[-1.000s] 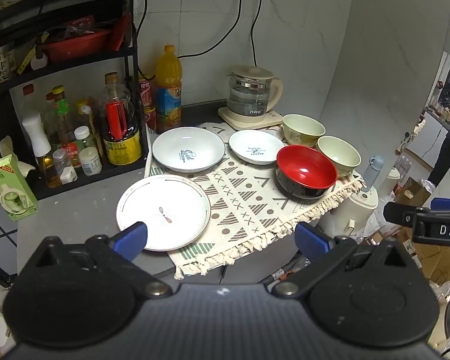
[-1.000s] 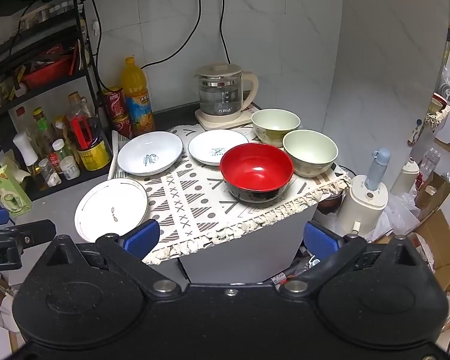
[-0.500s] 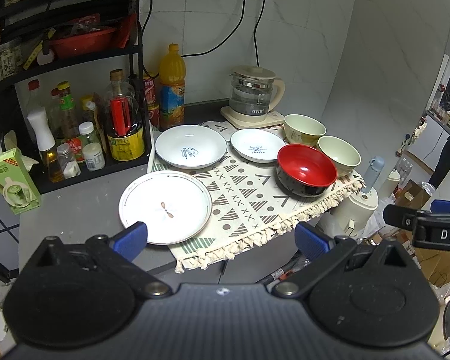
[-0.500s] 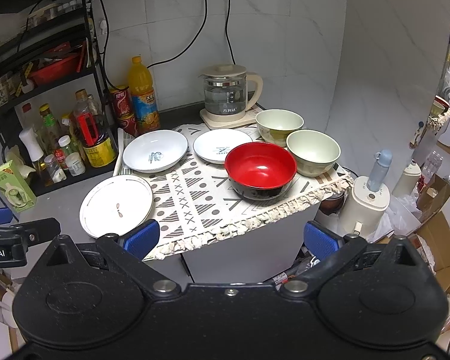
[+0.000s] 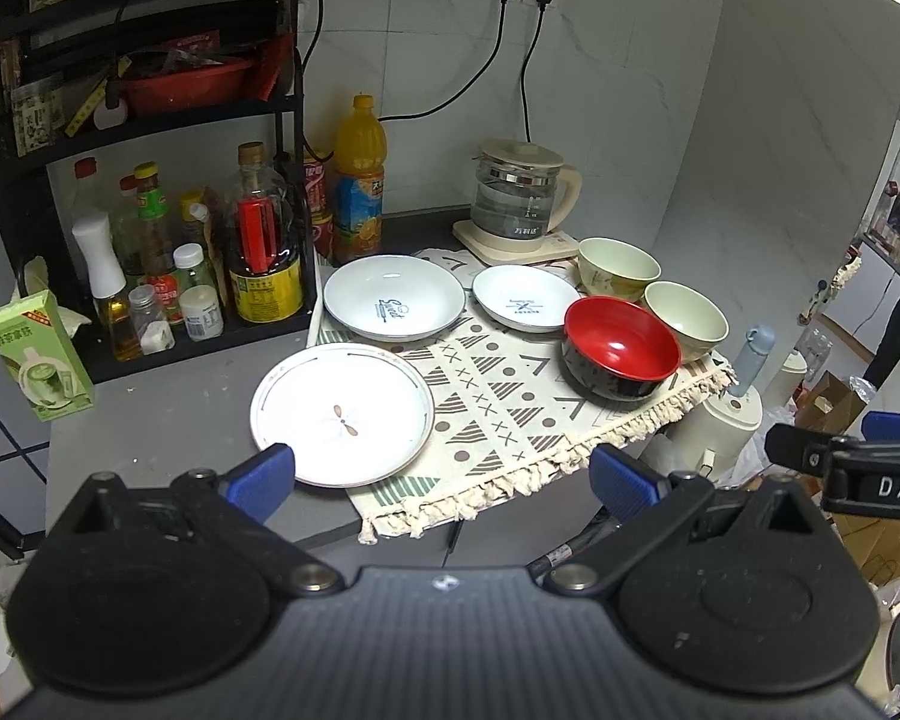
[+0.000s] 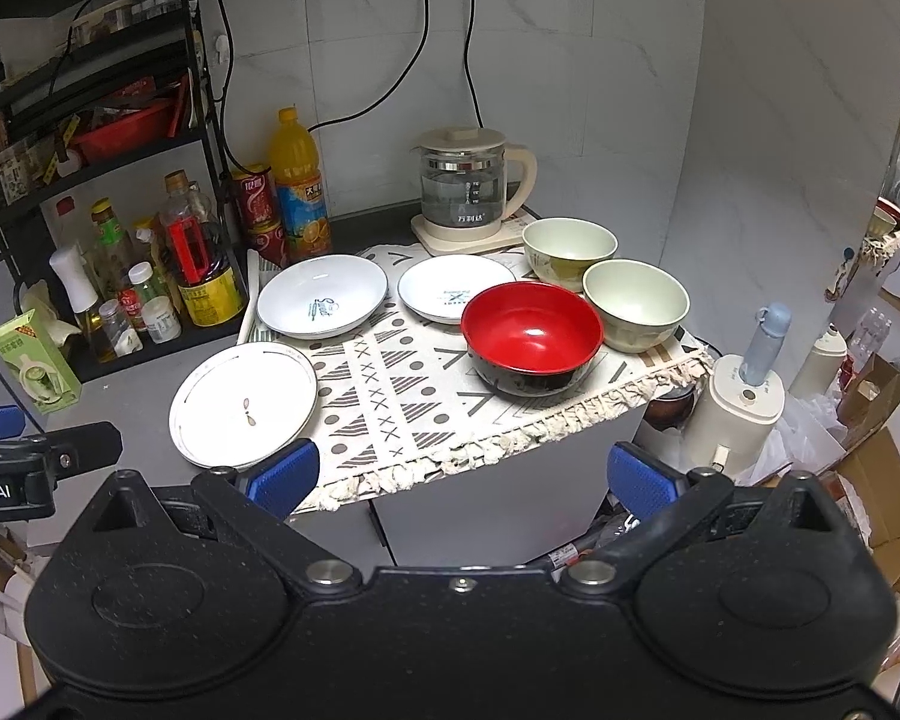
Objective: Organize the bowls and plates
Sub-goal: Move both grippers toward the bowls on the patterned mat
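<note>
Now both claws hover wide and empty, left gripper (image 5: 441, 474) just short of the flat white line-rimmed plate (image 5: 342, 414); right gripper (image 6: 462, 477) nearer the patterned fringed cloth (image 6: 426, 396), glossy red-and-black bowl (image 6: 531, 336) beyond.

The red bowl (image 6: 531, 333) looked lacquer-glossy, red inside and black outside, with a bright highlight. The two pale bowls (image 6: 635, 303) had a duller, satin glaze. The white plates (image 5: 342, 414) shone like smooth glazed ceramic. Under them lay a woven cloth mat (image 6: 402, 396) with a rough tasselled fringe, on a matt dark-grey surface (image 5: 168, 414). The kettle (image 6: 465, 189) had a clear glass body with a cream plastic lid and handle. Each claw (image 6: 462, 474) carried matt, speckled black plastic, blue pads and shiny metal rivets.
</note>
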{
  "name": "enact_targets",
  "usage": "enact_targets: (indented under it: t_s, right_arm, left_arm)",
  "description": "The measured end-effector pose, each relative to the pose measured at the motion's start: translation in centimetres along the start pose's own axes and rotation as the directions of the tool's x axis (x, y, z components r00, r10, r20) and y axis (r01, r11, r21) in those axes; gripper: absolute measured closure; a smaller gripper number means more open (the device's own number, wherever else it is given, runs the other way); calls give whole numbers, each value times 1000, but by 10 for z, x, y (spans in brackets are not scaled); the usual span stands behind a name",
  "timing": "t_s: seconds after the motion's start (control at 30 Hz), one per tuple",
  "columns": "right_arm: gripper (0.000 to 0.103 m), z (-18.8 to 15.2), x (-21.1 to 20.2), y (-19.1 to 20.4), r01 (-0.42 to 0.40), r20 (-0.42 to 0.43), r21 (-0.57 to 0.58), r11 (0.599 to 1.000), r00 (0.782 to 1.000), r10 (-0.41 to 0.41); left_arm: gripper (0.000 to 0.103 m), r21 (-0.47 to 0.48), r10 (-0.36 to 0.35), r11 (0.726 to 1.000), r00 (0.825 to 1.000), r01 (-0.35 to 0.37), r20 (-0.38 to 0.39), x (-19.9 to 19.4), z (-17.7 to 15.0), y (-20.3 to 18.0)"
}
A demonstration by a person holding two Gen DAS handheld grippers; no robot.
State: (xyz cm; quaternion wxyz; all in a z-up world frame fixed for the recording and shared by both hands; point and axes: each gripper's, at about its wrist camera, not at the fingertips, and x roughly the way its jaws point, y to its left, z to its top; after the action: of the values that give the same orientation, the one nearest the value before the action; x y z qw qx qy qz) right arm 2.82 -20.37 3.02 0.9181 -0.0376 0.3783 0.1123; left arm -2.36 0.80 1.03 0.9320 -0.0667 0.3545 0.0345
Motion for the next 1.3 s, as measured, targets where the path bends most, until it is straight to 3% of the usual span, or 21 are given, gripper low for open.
enact_targets:
  t_s: [1.3]
  right_arm:
    - [0,0,-2,5,-20,11,-3,1000,1000,20]
  left_arm:
    - [0,5,12,1000,1000,-12,13,-1,-8,1]
